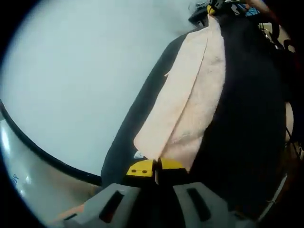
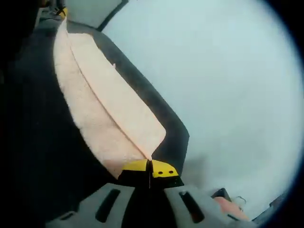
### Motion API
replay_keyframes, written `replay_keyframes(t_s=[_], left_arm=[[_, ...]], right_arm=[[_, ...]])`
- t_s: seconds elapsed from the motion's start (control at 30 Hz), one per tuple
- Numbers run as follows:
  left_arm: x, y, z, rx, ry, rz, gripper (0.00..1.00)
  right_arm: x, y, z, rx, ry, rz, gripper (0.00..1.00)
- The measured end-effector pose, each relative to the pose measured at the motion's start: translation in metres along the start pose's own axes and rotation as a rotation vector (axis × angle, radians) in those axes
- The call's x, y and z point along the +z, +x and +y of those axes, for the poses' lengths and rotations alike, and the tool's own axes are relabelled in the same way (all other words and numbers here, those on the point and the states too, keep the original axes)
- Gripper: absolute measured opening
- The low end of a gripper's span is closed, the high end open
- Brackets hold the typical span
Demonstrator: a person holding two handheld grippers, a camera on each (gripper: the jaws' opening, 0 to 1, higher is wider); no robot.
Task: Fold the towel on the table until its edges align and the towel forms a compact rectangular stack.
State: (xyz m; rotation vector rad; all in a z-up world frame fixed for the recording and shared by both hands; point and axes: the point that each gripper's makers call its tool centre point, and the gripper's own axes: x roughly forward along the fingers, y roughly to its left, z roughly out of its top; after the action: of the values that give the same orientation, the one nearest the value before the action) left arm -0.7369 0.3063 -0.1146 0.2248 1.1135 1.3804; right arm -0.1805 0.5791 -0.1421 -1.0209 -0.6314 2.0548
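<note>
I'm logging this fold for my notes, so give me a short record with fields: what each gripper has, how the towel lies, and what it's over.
left gripper: shut on one end of the towel
right gripper: shut on the other end of the towel
towel: peach, doubled lengthwise, stretched between the two grippers
other gripper: yellow tips visible at the towel's far end in each view
under the towel: dark surface
beyond: pale floor
</note>
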Motion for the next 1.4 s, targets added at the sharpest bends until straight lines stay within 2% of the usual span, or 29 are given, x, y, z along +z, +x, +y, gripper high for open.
replay_keyframes(t_s=[0.07,0.13,0.2,0.27,0.33,0.43,0.5,0.6,0.67,0.7,0.73,0.9,0.93,0.97,1.03,1.1,1.2,1.23,1.27,1.3,1.33,1.37,1.4], left_arm=[[0.004,0.019,0.013,-0.007,-0.013,0.001,0.00],[0.004,0.037,0.018,-0.007,-0.010,0.035,0.00],[-0.002,0.058,0.025,-0.017,0.012,0.063,0.00],[-0.009,0.078,0.027,-0.029,0.027,0.087,0.00],[-0.014,0.102,0.029,-0.043,0.011,0.103,0.00],[-0.024,0.131,0.033,-0.053,-0.006,0.130,0.00],[-0.022,0.147,0.033,-0.054,-0.019,0.139,0.00],[-0.024,0.168,0.046,-0.030,-0.037,0.148,0.00],[-0.024,0.172,0.048,-0.016,-0.035,0.155,0.00],[-0.025,0.175,0.051,0.002,-0.028,0.157,0.00],[-0.025,0.181,0.055,0.014,-0.037,0.149,0.00],[-0.026,0.192,0.067,0.047,-0.086,0.126,0.00],[-0.025,0.194,0.065,0.028,-0.090,0.114,0.00],[-0.028,0.199,0.061,0.004,-0.139,0.118,0.00],[-0.035,0.207,0.067,0.003,-0.171,0.111,0.00],[-0.031,0.212,0.064,0.001,-0.222,0.089,0.00],[-0.037,0.222,0.057,-0.021,-0.212,0.108,0.00],[-0.040,0.225,0.051,-0.038,-0.195,0.121,0.00],[-0.043,0.222,0.036,-0.081,-0.187,0.142,0.01],[-0.042,0.221,0.033,-0.084,-0.188,0.139,0.02],[-0.041,0.220,0.040,-0.068,-0.171,0.100,0.05],[-0.035,0.214,0.040,-0.082,-0.199,0.065,0.12],[-0.031,0.206,0.039,-0.094,-0.250,0.054,0.17]], right_arm=[[-0.001,0.027,-0.005,-0.005,0.022,0.046,0.00],[0.004,0.051,-0.006,0.003,0.009,0.057,0.00],[0.009,0.080,-0.011,0.014,-0.004,0.076,0.00],[0.011,0.098,-0.009,0.044,0.024,0.088,0.00],[0.010,0.120,-0.010,0.069,0.017,0.106,0.00],[0.012,0.141,-0.010,0.083,-0.029,0.120,0.00],[0.018,0.153,-0.015,0.083,-0.074,0.113,0.00],[0.030,0.167,-0.024,0.079,-0.086,0.098,0.00],[0.038,0.173,-0.032,0.066,-0.097,0.070,0.00],[0.042,0.172,-0.034,0.055,-0.070,0.056,0.00],[0.046,0.182,-0.041,0.043,-0.054,0.042,0.00],[0.048,0.198,-0.046,0.020,-0.081,0.036,0.00],[0.045,0.202,-0.043,0.027,-0.098,0.054,0.00],[0.046,0.209,-0.043,0.026,-0.097,0.051,0.00],[0.043,0.212,-0.040,0.016,-0.066,0.048,0.00],[0.040,0.220,-0.038,0.002,-0.028,0.054,0.00],[0.031,0.238,-0.033,0.005,-0.021,0.085,0.00],[0.027,0.232,-0.025,0.007,-0.020,0.094,0.00],[0.024,0.232,-0.019,0.012,-0.023,0.096,0.00],[0.026,0.234,-0.022,-0.014,-0.024,0.070,0.00],[0.026,0.231,-0.024,-0.009,-0.001,0.059,0.00],[0.026,0.228,-0.026,-0.009,0.046,0.042,0.02],[0.025,0.225,-0.029,-0.003,0.088,0.037,0.05]])
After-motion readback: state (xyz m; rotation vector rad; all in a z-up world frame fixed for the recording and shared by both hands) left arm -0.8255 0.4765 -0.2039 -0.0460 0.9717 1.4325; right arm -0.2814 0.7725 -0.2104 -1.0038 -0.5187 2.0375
